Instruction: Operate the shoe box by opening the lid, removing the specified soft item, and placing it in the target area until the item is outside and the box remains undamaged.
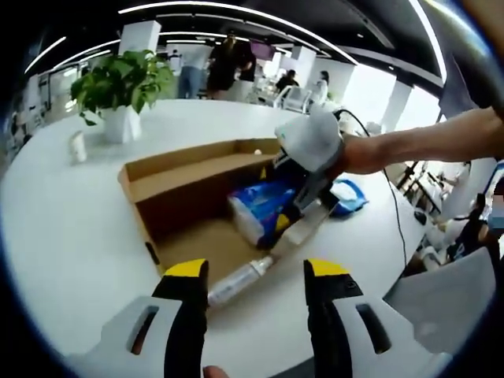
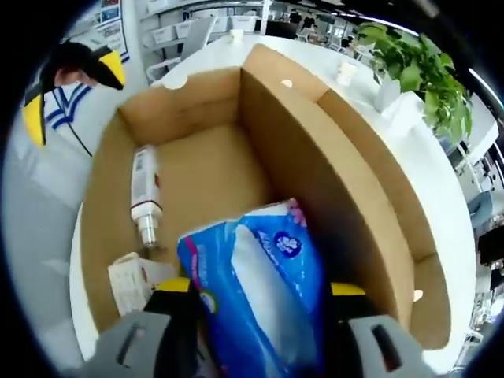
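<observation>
The right tongs (image 2: pixel 260 295) are straddling the blue tissue pack (image 2: pixel 264 291), one yellow-tipped jaw at each flank, so they appear to be clamping on the soft pack inside the box; the pack is bulging up between the jaws, which suits a grip taken across its width. In the left gripper view the same right tongs (image 1: pixel 303 185) are reaching down into the shoe box (image 1: pixel 177 197), carried by a person's forearm (image 1: pixel 425 142) coming in over the far edge. The left tongs (image 1: pixel 256 272) are standing apart and holding nothing, hovering at the near rim of the box, probably waiting clear of the lift path. The lid flap is folded back along the far side, leaving the opening free. A small bottle (image 2: pixel 144 193) and a small carton (image 2: pixel 134 283) are lying on the box floor beside the pack. The box is sitting on the white surface (image 1: pixel 71 236), with a potted plant (image 1: pixel 122 90) well beyond it.
</observation>
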